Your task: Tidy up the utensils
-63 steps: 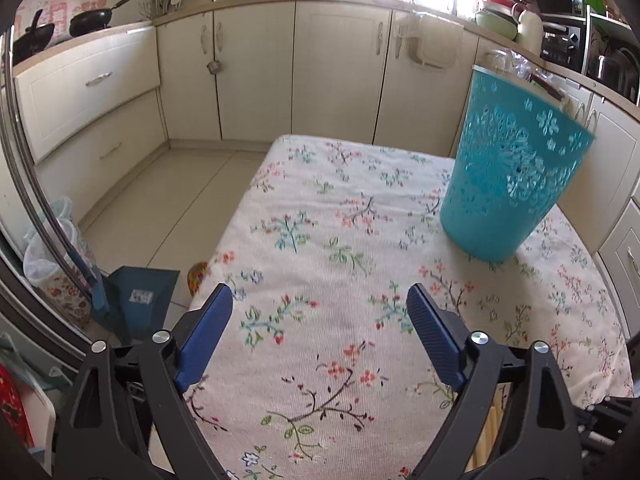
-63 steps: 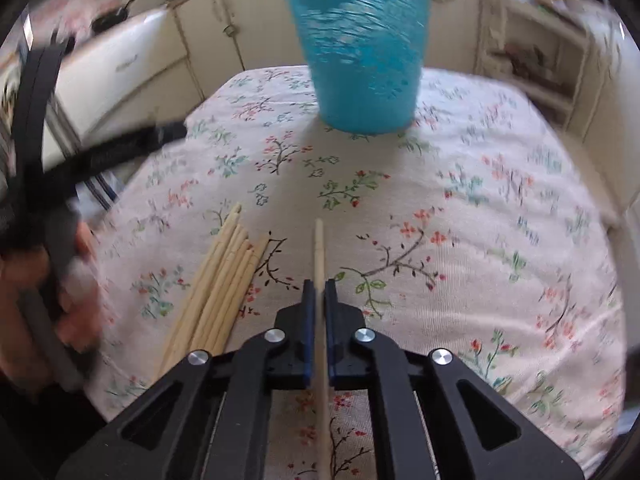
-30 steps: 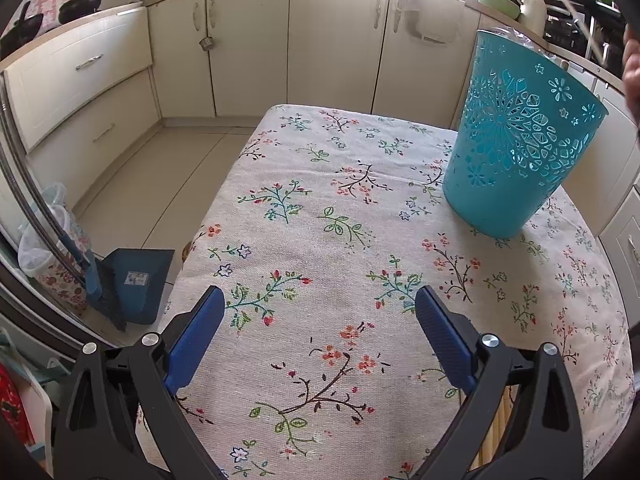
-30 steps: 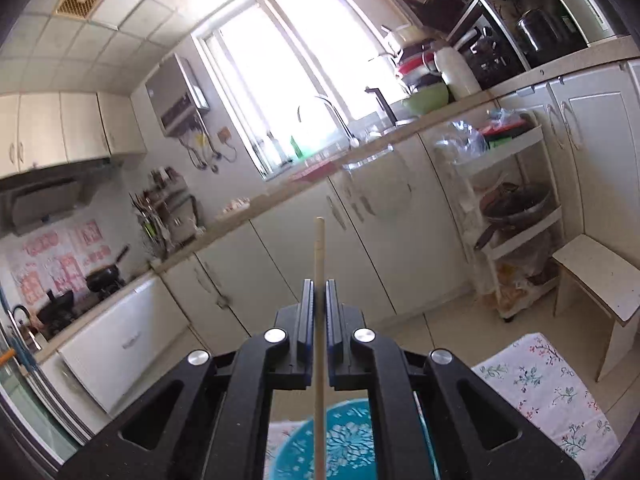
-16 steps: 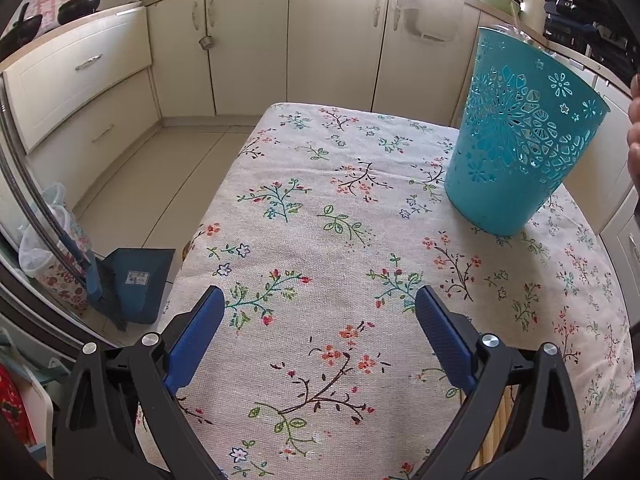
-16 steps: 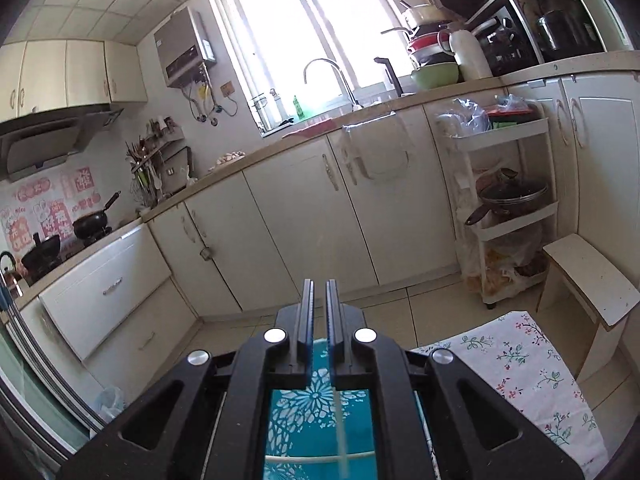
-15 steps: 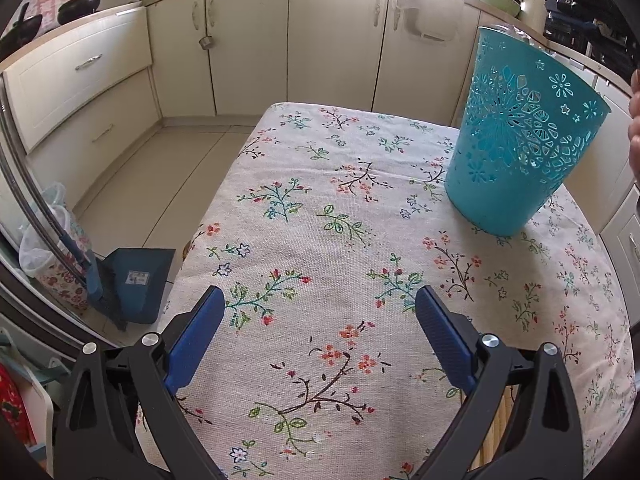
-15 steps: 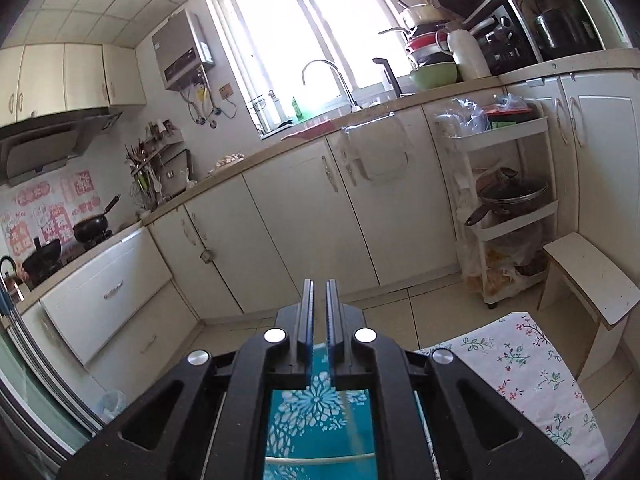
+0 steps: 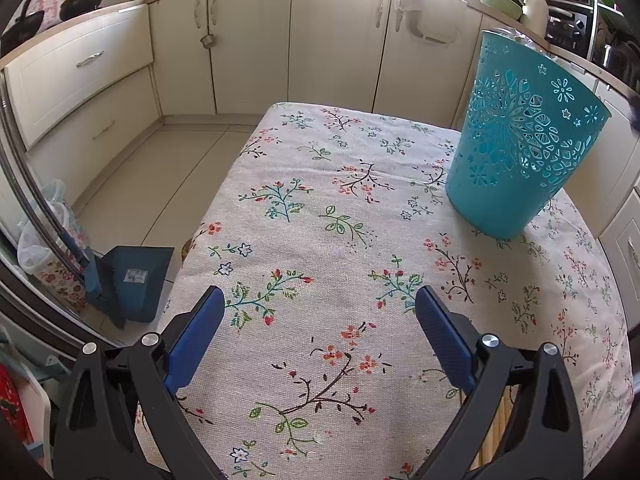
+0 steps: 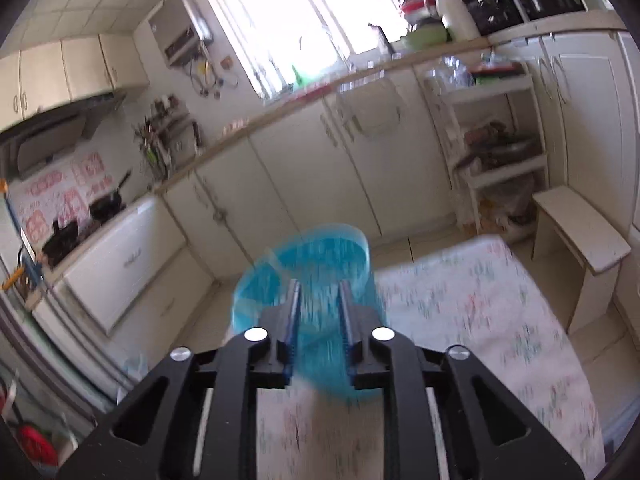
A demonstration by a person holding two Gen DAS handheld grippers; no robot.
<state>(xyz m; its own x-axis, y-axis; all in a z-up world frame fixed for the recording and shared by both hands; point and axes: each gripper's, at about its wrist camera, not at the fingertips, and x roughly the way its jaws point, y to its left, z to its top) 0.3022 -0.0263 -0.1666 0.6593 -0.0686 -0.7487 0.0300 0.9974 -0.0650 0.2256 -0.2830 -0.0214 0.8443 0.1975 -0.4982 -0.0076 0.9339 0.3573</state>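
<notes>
Teal plastic basket (image 9: 520,152) stands on the floral tablecloth (image 9: 320,240) as the right gripper (image 10: 318,308), emptied of its chopstick, parts above the rim, while the left gripper (image 9: 316,328) hovers wide open nearer, chopsticks (image 9: 500,416) beside it.

Basket (image 9: 516,160) on table (image 9: 304,208) — far right, chopsticks (image 9: 500,420) at near edge

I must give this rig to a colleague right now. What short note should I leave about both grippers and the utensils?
Left gripper: open, empty, low over the floral tablecloth.
Right gripper: jaws apart, nothing between them, above the teal perforated plastic basket; view blurred.
Basket stands upright at the table's far right; its contents are not visible.
Left: wooden chopsticks lie near the table's front edge, behind the left gripper's right finger; move them into the basket.
</notes>
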